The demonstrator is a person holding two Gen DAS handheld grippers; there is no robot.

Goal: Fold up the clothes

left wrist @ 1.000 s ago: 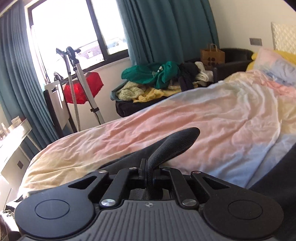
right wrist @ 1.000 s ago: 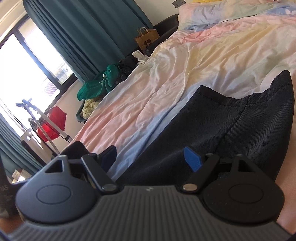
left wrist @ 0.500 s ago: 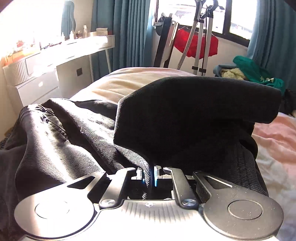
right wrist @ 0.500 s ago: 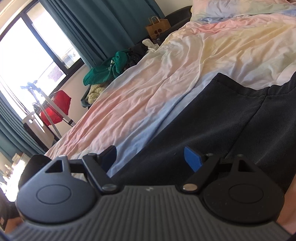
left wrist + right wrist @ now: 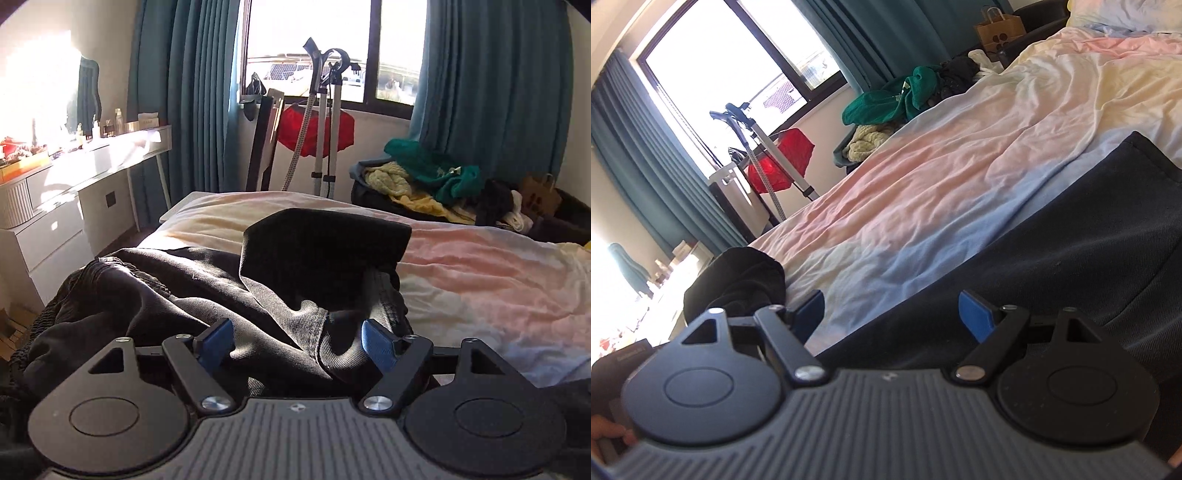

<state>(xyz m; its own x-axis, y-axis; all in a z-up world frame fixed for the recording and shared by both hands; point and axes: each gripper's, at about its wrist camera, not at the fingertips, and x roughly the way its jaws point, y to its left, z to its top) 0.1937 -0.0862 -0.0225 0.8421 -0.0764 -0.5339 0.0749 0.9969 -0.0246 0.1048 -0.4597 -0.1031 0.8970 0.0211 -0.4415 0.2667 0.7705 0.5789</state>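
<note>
I am working over a bed dressed in a crumpled pastel duvet of pink, yellow and pale blue, which fills most of both views. Beyond its far end, teal curtains frame a bright window. On the far left of the left wrist view a white dresser stands against the wall, sunlit and crowded with small bottles. In front of the window a garment steamer pole stands upright with something red behind it. To the far right, a dark chair is piled with clothes, green and yellow on top, and a brown paper bag sits further along.

My left gripper has its blue pads spread apart, nothing pinched between them. The black trousers lie heaped on the near left corner of the bed, just past those pads, and a folded-over flap of them rises stiffly in the middle of the view, blocking the far edge of the bed behind it.

My right gripper is also spread wide, holding nothing. Flat dark fabric stretches on the duvet to the near right, under and past its right pad. A black bunched mass sits near left, partly hidden by the gripper body.
</note>
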